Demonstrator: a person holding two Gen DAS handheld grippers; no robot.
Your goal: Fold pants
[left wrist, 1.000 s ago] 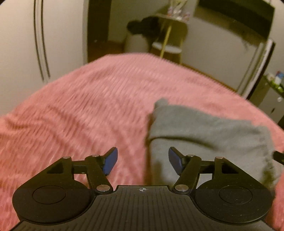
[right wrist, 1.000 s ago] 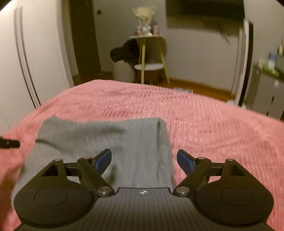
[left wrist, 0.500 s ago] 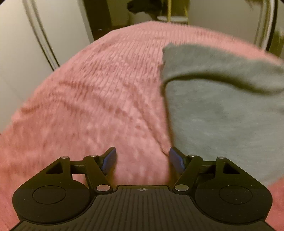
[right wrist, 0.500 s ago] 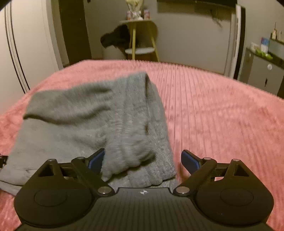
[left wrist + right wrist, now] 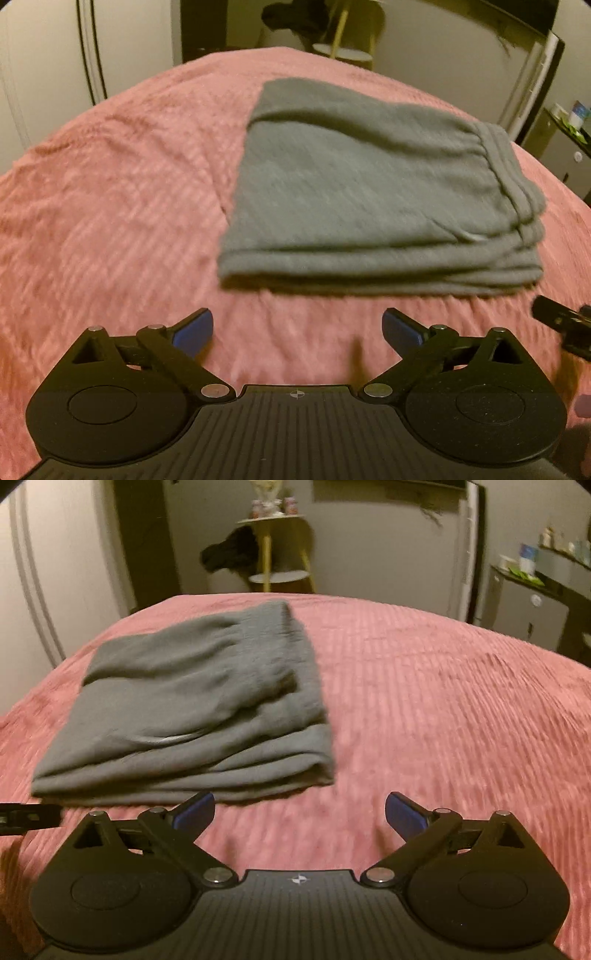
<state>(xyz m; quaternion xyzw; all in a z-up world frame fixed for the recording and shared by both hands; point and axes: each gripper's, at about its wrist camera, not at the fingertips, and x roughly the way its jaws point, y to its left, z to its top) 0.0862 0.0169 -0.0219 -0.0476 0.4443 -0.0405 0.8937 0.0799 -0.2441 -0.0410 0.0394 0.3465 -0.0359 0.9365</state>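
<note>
The grey pants [image 5: 369, 192] lie folded in a flat stack of layers on the pink ribbed bedspread [image 5: 110, 221]. They also show in the right wrist view [image 5: 192, 709], with the waistband at the far right side. My left gripper [image 5: 297, 330] is open and empty, a little short of the stack's near edge. My right gripper [image 5: 300, 812] is open and empty, just in front of the stack's near right corner. The right gripper's tip [image 5: 561, 325] shows at the right edge of the left wrist view, and the left gripper's tip [image 5: 29, 818] at the left edge of the right wrist view.
The bed's far edge meets a wooden stool [image 5: 280, 554] with dark clothing [image 5: 229, 554] draped on it. White wardrobe doors [image 5: 55, 572] stand at the left. A low cabinet [image 5: 532, 609] with small items stands at the right.
Both grippers have let go of the pants and drawn back toward me. The left jaws have opened wider. The pants now lie as a flat folded stack in front of both grippers.
</note>
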